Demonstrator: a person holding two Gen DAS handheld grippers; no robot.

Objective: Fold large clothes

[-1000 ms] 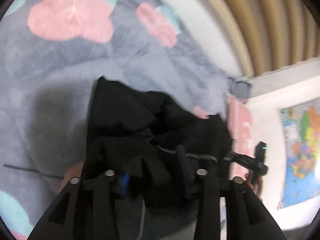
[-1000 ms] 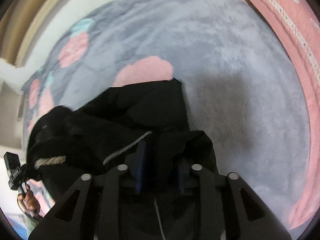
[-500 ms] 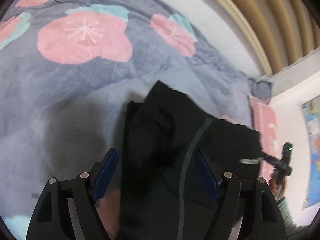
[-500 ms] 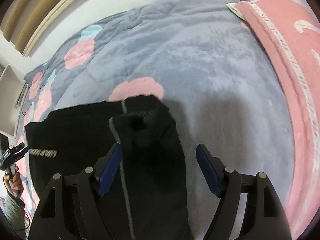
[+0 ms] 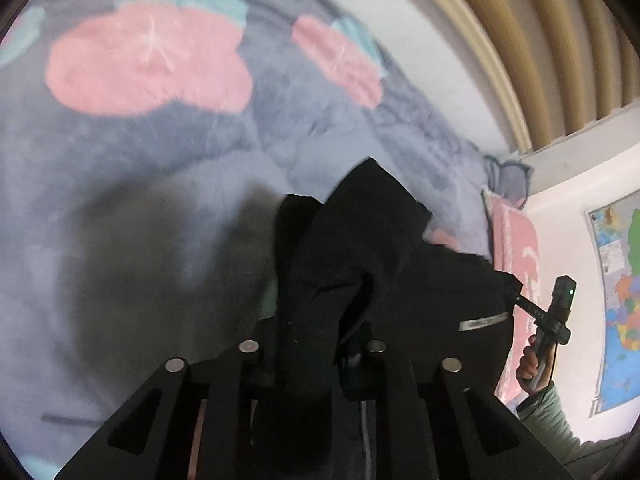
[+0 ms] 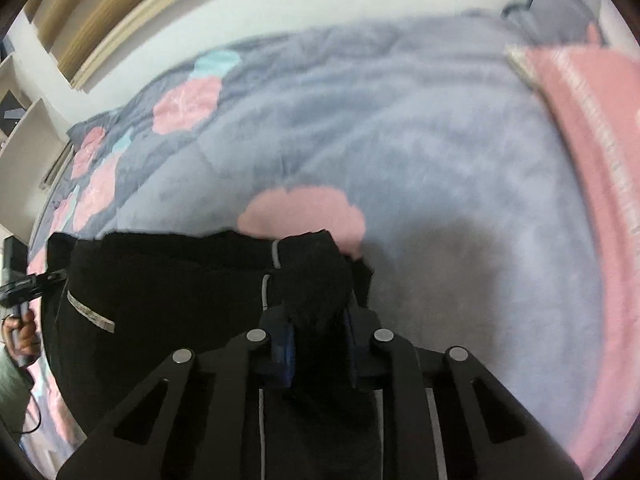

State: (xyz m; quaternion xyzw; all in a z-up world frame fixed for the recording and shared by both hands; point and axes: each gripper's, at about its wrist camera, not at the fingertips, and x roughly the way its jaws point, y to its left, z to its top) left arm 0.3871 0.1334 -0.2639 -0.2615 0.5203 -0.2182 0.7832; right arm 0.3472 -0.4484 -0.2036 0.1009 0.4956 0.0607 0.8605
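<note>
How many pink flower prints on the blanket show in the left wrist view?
3. A large pink flower at upper left, a smaller flower right of it, and a pink patch peeking past the black garment. More may lie hidden beneath it.

The black garment (image 5: 384, 264) is matt, soft cloth, with a thin grey piping (image 6: 275, 254) and a small woven grey label (image 5: 482, 322) toward 3 o'clock. Beneath it the bed's blanket (image 6: 420, 152) looks plush and fuzzy, grey with pink flower patches. At 2 o'clock lies a pink pillow (image 6: 592, 120) of smoother cloth with stitched trim. Both grippers' frames are matt black plastic with shiny metal pins (image 6: 256, 335). The wall map (image 5: 620, 280) looks like glossy paper.
</note>
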